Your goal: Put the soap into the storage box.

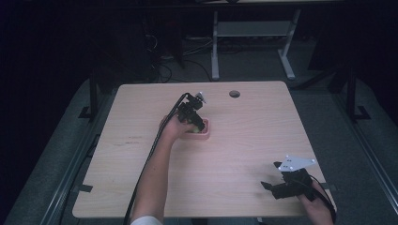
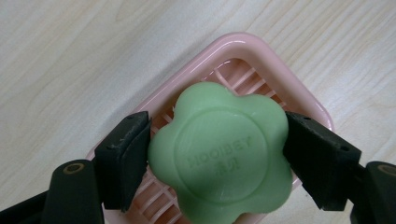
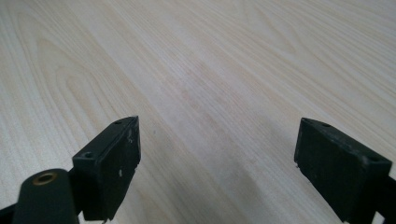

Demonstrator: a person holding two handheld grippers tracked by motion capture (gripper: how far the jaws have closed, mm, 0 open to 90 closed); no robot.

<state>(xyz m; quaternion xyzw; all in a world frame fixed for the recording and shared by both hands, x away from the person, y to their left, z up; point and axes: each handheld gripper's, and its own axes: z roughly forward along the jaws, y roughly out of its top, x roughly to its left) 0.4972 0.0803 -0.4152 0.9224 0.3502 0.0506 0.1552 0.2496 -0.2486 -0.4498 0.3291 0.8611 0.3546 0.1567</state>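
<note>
A green flower-shaped soap (image 2: 219, 151) with raised lettering sits between the two black jaws of my left gripper (image 2: 217, 156), which is shut on it. Right under the soap lies a pink slatted soap dish (image 2: 261, 56); whether the soap touches the slats I cannot tell. In the high view the left gripper (image 1: 195, 125) hangs over the pink dish (image 1: 206, 132) near the table's middle. My right gripper (image 1: 267, 186) rests low at the table's front right, open, with bare wood between its jaws (image 3: 217, 154).
The light wooden table (image 1: 244, 140) has a round cable hole (image 1: 234, 93) at its far edge. Behind it stand a white desk frame (image 1: 253, 33) and cables on the dark floor.
</note>
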